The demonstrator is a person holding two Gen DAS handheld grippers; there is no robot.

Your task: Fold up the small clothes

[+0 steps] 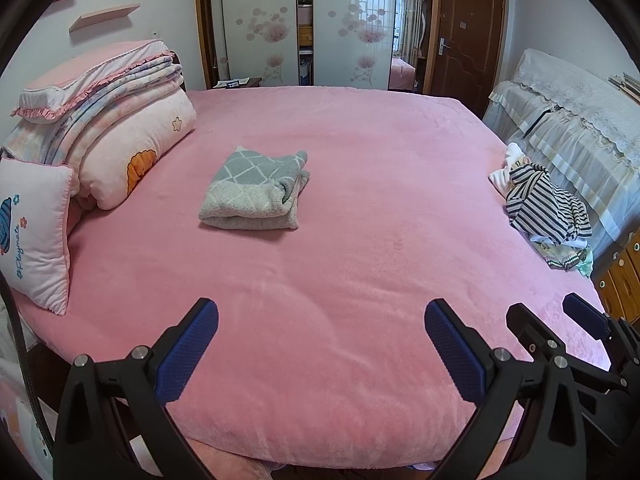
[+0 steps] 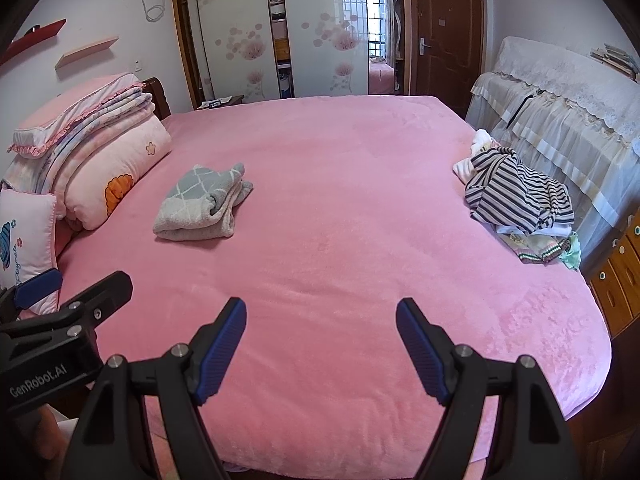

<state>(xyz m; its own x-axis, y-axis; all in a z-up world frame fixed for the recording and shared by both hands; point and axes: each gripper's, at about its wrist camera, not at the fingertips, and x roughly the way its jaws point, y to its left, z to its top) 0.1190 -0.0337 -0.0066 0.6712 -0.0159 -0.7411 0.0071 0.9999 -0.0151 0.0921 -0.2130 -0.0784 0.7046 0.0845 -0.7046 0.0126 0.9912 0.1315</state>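
Note:
A folded grey-and-white garment (image 1: pixel 256 190) (image 2: pixel 202 204) lies left of centre on the pink bed (image 1: pixel 340 280) (image 2: pixel 340 264). At the bed's right edge sits a loose pile of small clothes topped by a striped piece (image 1: pixel 548 204) (image 2: pixel 520 200). My left gripper (image 1: pixel 322 312) hovers open over the near edge of the bed, nothing between its blue pads. My right gripper (image 2: pixel 321 310) is open beside it, also empty. In the left wrist view the right gripper (image 1: pixel 560 316) shows at the lower right. In the right wrist view the left gripper (image 2: pixel 86 280) shows at the lower left.
Stacked quilts and pillows (image 1: pixel 104 132) (image 2: pixel 88 148) fill the bed's left side, with a small pink cushion (image 1: pixel 34 232) in front. A lace-covered piece of furniture (image 1: pixel 568 112) (image 2: pixel 560 104) stands along the right edge. A wardrobe (image 2: pixel 280 28) and a door (image 2: pixel 444 28) are behind.

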